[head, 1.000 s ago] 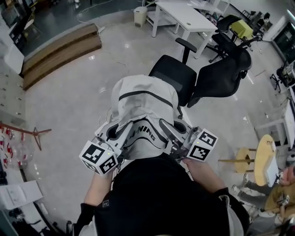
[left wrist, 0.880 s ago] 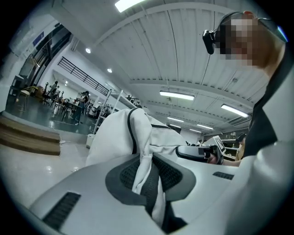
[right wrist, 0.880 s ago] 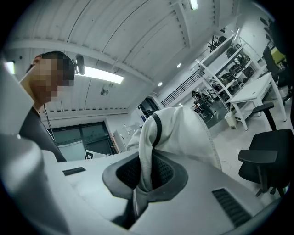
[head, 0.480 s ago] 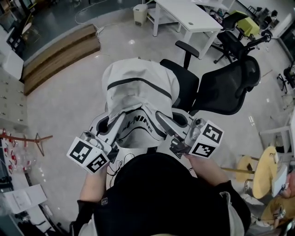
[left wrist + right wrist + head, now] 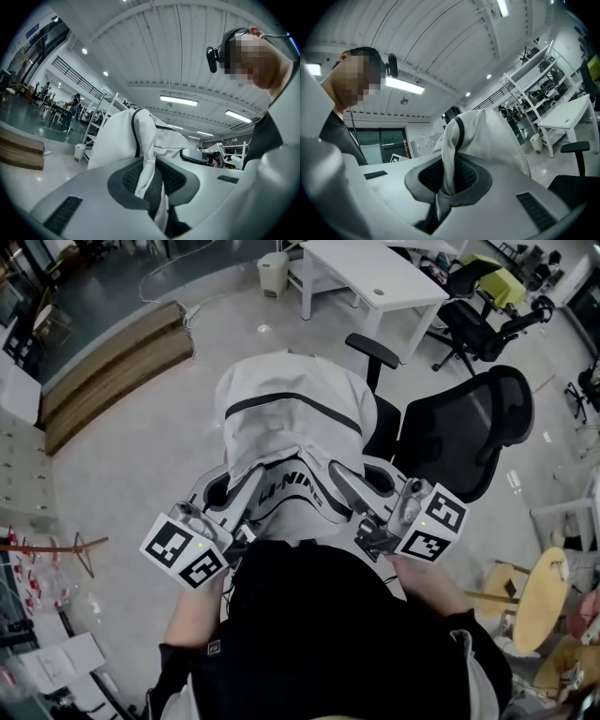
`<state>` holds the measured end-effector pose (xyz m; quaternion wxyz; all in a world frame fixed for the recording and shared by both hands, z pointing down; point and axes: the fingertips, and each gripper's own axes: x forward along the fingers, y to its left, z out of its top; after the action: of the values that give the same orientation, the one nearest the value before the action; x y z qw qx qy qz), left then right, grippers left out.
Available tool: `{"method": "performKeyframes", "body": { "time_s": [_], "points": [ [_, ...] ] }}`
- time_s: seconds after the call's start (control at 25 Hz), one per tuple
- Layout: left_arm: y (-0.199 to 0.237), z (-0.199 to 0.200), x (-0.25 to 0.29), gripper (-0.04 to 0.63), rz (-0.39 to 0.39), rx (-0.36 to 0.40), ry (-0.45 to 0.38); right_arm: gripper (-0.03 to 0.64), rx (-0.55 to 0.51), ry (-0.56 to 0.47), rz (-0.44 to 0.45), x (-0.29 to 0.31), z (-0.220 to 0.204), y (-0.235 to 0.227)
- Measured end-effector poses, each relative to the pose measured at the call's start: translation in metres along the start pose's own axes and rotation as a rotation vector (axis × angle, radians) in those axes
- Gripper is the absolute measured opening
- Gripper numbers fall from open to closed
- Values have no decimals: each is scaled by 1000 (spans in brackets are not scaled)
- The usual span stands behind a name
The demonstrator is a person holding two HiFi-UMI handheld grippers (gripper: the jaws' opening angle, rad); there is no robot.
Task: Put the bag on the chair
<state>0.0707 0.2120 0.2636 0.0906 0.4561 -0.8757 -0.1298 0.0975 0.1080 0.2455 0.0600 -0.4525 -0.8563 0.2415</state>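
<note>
- Hanging between the two grippers, the white bag with a black stripe is held up in front of the person, overlapping the seat of the black chair in the head view. Contact with the seat cannot be confirmed.
- The left gripper is recorded as closed, with a fold of the bag's white fabric pinched between its fingers.
- The right gripper is likewise closed, its fingers clamped on another fold of the same fabric.
- The bag is seen to bulge, but its contents cannot be seen.
- A pale bin is noted on the floor beside a white counter. What it holds cannot be told.
</note>
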Motion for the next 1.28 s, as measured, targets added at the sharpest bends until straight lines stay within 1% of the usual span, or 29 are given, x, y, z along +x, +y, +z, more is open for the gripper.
{"method": "performKeyframes", "body": {
  "time_s": [0.12,0.28,0.48,0.72,0.88,1.0,1.08,1.28],
  "points": [
    [22,2,21,57,-25,-37,13,31,15,-5,-34,11,7,-23],
    [46,8,36,58,-72,-76,15,31,34,-20,-57,26,12,-37],
    [98,29,63,58,-150,-75,16,31,12,-59,-109,67,28,-67],
    [183,61,78,58,-231,-57,38,31,-6,-106,-202,146,40,-108],
    [232,78,83,58,-278,-36,59,31,-2,-134,-273,188,38,-133],
    [259,86,90,58,-293,-22,83,31,20,-147,-306,208,36,-150],
    [274,88,95,58,-295,-28,97,31,48,-152,-316,219,32,-160],
    [306,77,124,58,-277,-91,119,31,99,-134,-311,230,25,-195]
  ]
}}
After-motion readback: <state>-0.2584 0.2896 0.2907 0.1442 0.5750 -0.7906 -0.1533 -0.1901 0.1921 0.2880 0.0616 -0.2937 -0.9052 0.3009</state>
